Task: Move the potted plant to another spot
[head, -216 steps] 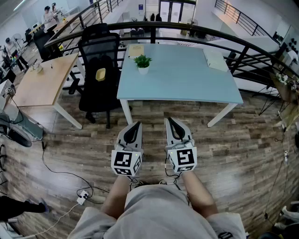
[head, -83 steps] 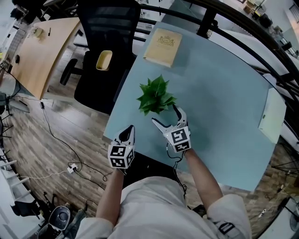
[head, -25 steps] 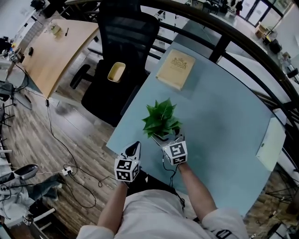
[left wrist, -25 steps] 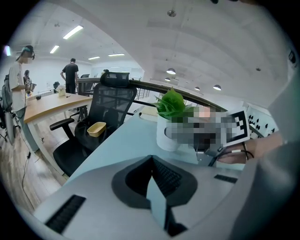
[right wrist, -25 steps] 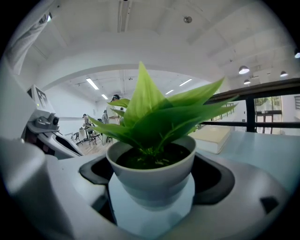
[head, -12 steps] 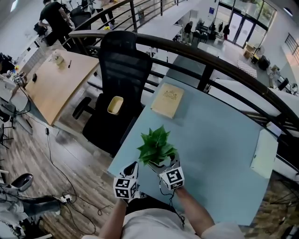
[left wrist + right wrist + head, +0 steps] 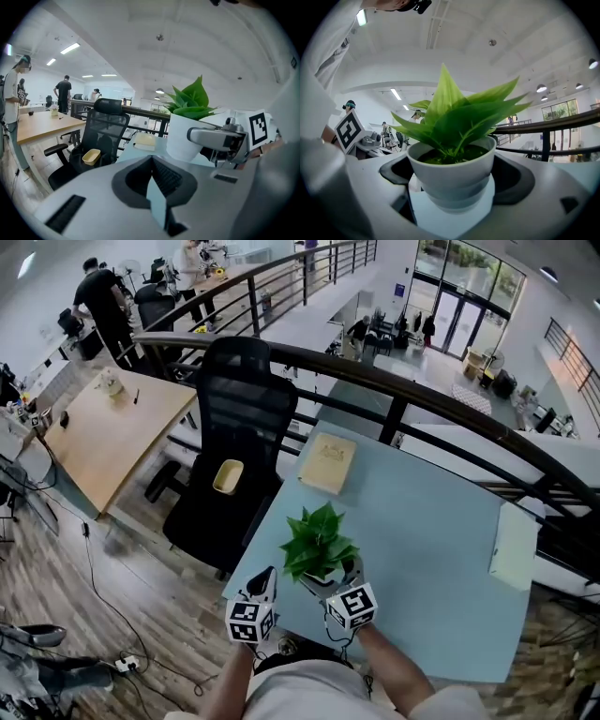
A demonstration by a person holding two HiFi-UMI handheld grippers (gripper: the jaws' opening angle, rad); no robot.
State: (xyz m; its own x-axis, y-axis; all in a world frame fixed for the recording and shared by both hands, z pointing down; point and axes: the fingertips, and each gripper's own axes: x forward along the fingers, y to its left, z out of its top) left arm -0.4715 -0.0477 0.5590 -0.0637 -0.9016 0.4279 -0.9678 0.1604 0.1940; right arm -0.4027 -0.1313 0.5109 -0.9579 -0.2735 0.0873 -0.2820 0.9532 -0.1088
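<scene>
The potted plant (image 7: 319,545) is upright, leaves pointing up, gripped by the right tool (image 7: 336,576) at the desk's (image 7: 422,549) near-left corner. From above, leaves hide the pot. The left tool (image 7: 265,575) is closed, empty.

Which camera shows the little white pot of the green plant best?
The right gripper view: the white plant pot fills the middle, gripped between the jaws. The head view shows mostly its green leaves; the left gripper view, its side.

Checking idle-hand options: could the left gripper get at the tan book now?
Probably yes: the left gripper is shut and empty, and bare table lies between it and the book; the potted plant is off to its right.
</scene>
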